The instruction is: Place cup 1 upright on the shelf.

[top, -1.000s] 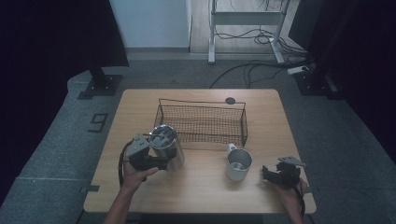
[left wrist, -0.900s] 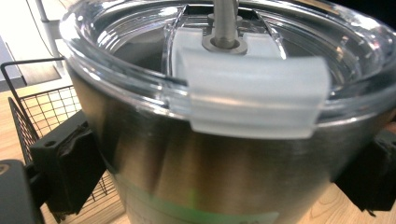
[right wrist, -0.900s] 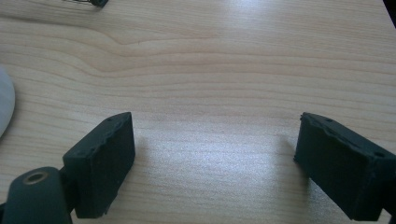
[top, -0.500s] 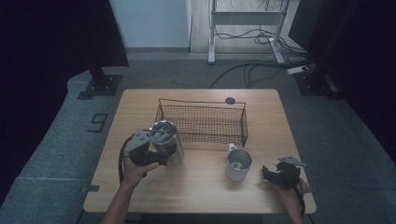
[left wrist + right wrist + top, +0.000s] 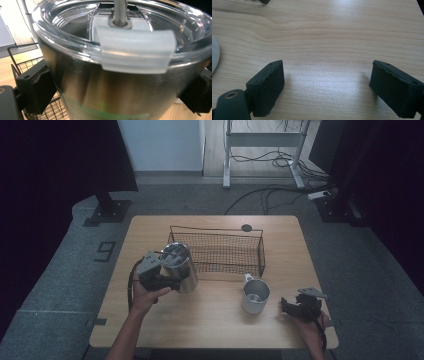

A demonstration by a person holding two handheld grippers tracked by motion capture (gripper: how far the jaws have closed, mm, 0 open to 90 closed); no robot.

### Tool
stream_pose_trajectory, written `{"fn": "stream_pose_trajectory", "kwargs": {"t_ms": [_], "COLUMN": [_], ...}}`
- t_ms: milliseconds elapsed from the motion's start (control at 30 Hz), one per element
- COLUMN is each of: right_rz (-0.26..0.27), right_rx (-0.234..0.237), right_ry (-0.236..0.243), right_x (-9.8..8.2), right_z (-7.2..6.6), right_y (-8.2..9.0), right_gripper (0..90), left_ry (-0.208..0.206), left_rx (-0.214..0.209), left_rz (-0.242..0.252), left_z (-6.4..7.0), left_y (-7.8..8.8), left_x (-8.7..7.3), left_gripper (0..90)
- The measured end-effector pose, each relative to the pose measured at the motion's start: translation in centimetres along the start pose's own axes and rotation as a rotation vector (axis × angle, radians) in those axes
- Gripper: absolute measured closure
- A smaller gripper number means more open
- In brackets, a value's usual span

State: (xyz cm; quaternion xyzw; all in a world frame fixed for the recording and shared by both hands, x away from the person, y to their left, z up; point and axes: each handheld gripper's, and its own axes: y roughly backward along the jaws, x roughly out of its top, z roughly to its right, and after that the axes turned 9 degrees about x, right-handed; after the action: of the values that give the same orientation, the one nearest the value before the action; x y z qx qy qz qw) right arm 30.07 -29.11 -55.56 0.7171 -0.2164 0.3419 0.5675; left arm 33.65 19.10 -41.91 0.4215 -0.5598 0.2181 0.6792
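A steel tumbler (image 5: 178,266) with a clear lid (image 5: 130,30) is held at the left of the table, beside the near-left corner of the wire basket (image 5: 215,229). My left gripper (image 5: 172,281) is shut on its body, with one black pad (image 5: 37,90) pressed on each side just below the lid. The tumbler leans a little. A steel mug (image 5: 255,295) stands upright in front of the basket's right end. Right of the mug, my right gripper (image 5: 290,306) rests low near the table's front right corner. It is open (image 5: 327,85), with only bare wood between its jaws.
The wooden table (image 5: 210,330) carries a small black disc (image 5: 246,227) behind the basket. The mug's pale edge (image 5: 214,57) lies left of the right gripper's jaws, and a basket corner (image 5: 259,1) sits far ahead. Cables and a desk frame lie on the floor beyond.
The left gripper with the tumbler has shifted slightly toward the basket. The right gripper and the mug have stayed where they were.
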Motion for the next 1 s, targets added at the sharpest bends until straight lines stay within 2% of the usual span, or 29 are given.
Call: {"fn": "stream_pose_trajectory", "kwargs": {"t_ms": [1000], "right_rz": [0.001], "right_rx": [-0.003], "right_ry": [-0.002], "right_x": [0.0], "right_z": [0.0], "right_y": [0.0], "right_gripper": [12.3], "left_ry": [-0.012], "left_rx": [0.015], "left_rz": [-0.012], "left_z": [-0.9], "left_y": [-1.0], "left_x": [1.7], "left_gripper": [4.1]}}
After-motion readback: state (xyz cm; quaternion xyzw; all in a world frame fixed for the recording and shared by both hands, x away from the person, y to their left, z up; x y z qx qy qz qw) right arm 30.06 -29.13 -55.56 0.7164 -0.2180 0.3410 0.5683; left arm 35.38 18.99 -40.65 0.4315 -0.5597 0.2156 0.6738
